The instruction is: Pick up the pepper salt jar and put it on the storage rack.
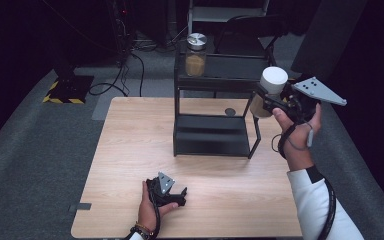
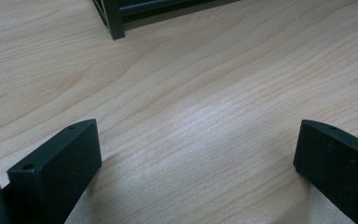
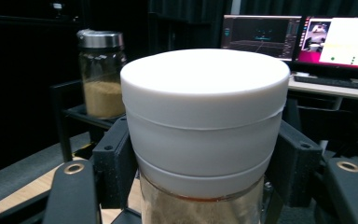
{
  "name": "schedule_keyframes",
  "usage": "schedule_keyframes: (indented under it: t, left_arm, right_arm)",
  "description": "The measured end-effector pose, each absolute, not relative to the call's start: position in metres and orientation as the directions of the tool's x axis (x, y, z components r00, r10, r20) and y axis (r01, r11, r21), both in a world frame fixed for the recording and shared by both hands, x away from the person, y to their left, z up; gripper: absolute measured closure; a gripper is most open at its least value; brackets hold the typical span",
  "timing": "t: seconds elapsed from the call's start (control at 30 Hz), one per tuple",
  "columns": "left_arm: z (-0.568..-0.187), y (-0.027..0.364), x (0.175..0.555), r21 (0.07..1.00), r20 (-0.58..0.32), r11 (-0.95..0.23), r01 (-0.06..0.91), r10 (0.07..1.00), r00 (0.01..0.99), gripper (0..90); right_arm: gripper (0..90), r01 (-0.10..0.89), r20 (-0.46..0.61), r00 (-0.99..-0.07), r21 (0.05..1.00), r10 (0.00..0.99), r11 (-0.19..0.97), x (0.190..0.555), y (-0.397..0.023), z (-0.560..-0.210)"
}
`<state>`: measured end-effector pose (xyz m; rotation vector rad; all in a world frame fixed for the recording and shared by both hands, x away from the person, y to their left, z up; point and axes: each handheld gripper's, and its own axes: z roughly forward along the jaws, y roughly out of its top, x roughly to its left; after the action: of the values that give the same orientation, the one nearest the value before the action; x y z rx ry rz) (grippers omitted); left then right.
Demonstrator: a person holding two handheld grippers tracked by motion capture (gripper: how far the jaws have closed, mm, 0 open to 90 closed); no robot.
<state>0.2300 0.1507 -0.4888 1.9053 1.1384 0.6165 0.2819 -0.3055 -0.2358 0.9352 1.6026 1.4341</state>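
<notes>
- The white-lidded jar [image 3: 204, 135] of tan powder sat pinched between the right gripper's [image 1: 269, 101] jaws, held aloft beside the black shelf rack [image 1: 215, 112].
- Beyond it, a metal-lidded jar [image 1: 196, 54] stood on the rack's top.
- The left gripper [image 1: 172, 194] rested spread on the wooden table [image 1: 130, 150].

Open tabletop [image 1: 130, 165] left and front of the black shelf rack [image 1: 212, 135]; steel-lidded jar [image 1: 196, 55] on its top tier.
</notes>
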Motion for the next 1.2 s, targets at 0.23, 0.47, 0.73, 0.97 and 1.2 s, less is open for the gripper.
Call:
schedule_keyframes:
  t: [0.23,0.47,0.73,0.97,1.2]
  left_arm:
    - [-0.489,0.151,0.23,0.836,0.002,-0.261,0.484,0.881,0.473,0.5]
    - [-0.489,0.151,0.23,0.836,0.001,-0.26,0.484,0.881,0.473,0.5]
    - [-0.489,0.151,0.23,0.836,0.001,-0.261,0.484,0.881,0.473,0.5]
    - [-0.489,0.151,0.23,0.835,0.003,-0.262,0.483,0.881,0.474,0.5]
    - [-0.489,0.151,0.23,0.835,0.003,-0.265,0.482,0.878,0.478,0.5]
  right_arm:
    - [34.1,0.027,-0.062,-0.421,0.996,0.905,0.081,0.29,-0.305,-0.227]
    - [34.1,0.02,-0.068,-0.412,0.996,0.909,0.083,0.296,-0.3,-0.218]
    - [34.1,0.015,-0.062,-0.405,0.997,0.912,0.075,0.307,-0.295,-0.21]
    - [34.1,0.013,-0.059,-0.402,0.997,0.914,0.07,0.317,-0.291,-0.202]
    - [34.1,0.004,-0.059,-0.39,0.998,0.919,0.066,0.326,-0.287,-0.197]
